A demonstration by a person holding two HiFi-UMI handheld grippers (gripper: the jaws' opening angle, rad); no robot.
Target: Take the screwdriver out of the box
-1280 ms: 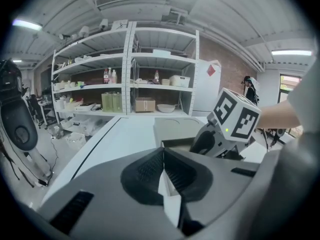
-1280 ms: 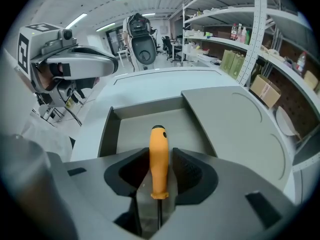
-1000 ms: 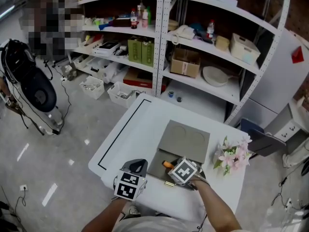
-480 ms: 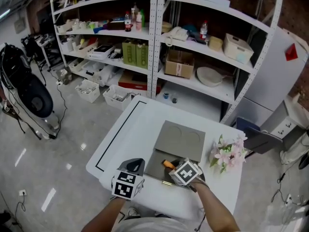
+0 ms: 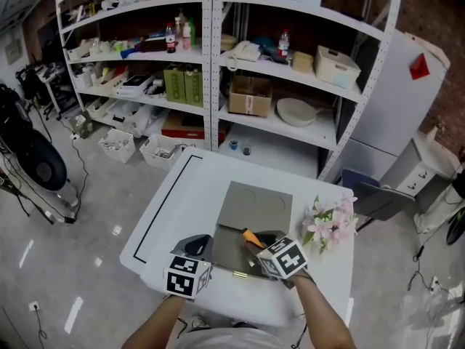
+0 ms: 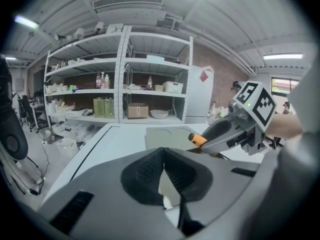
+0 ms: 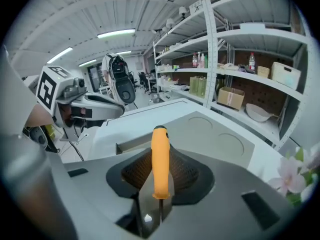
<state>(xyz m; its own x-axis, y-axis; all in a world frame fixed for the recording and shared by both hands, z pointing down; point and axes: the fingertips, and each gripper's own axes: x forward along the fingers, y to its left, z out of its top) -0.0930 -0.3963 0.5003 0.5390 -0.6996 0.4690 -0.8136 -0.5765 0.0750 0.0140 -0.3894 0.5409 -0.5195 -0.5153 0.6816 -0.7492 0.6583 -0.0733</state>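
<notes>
An orange-handled screwdriver (image 7: 160,166) sits between the pads of my right gripper (image 7: 161,153), which is shut on it, handle end pointing forward. In the head view the right gripper (image 5: 258,246) holds the screwdriver (image 5: 251,237) just above the open grey box (image 5: 224,251), whose lid (image 5: 254,203) lies flat behind it. The left gripper view shows the orange tip (image 6: 198,139) sticking out of the right gripper. My left gripper (image 5: 199,243) hovers at the box's left front corner. Its pads (image 6: 150,170) meet at the tips with nothing between them.
The box stands on a white table (image 5: 182,195) with a black line along its left side. Pink and white flowers (image 5: 330,224) lie at the table's right edge. Metal shelves (image 5: 218,71) with boxes and bottles stand behind. A small brass piece (image 5: 245,274) lies at the box's front.
My right gripper has lifted and tilted, carrying the screwdriver up from the box. The left gripper rose slightly beside the box.
</notes>
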